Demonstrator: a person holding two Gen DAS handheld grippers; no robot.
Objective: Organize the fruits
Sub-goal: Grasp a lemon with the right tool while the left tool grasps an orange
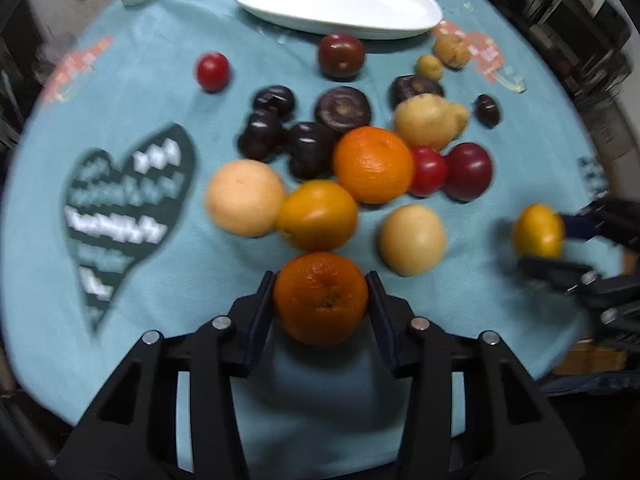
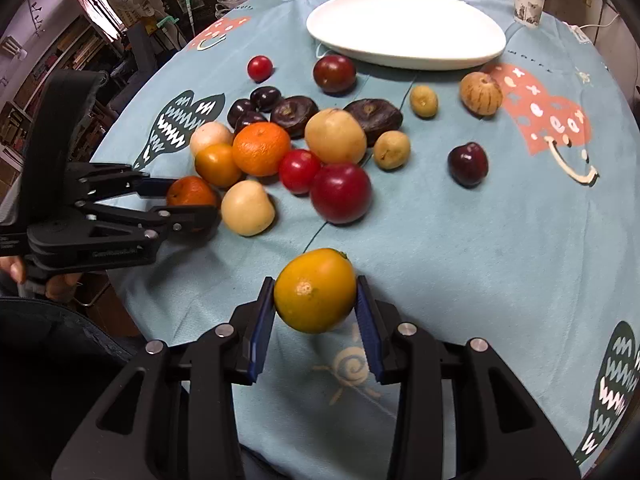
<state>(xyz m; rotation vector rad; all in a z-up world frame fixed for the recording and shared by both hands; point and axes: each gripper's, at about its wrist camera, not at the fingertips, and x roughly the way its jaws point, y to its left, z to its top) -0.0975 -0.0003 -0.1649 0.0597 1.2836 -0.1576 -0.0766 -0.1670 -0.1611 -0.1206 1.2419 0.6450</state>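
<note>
Fruits lie clustered on the blue tablecloth near a white oval plate. Left gripper pinches a mandarin; right gripper pinches a yellow-orange citrus.

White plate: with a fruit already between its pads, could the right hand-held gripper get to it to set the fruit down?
Probably yes. The right hand-held gripper is shut on a yellow-orange citrus fruit, and the white plate is bare. The heap of fruit lies between, so it would likely need to pass above it.
</note>
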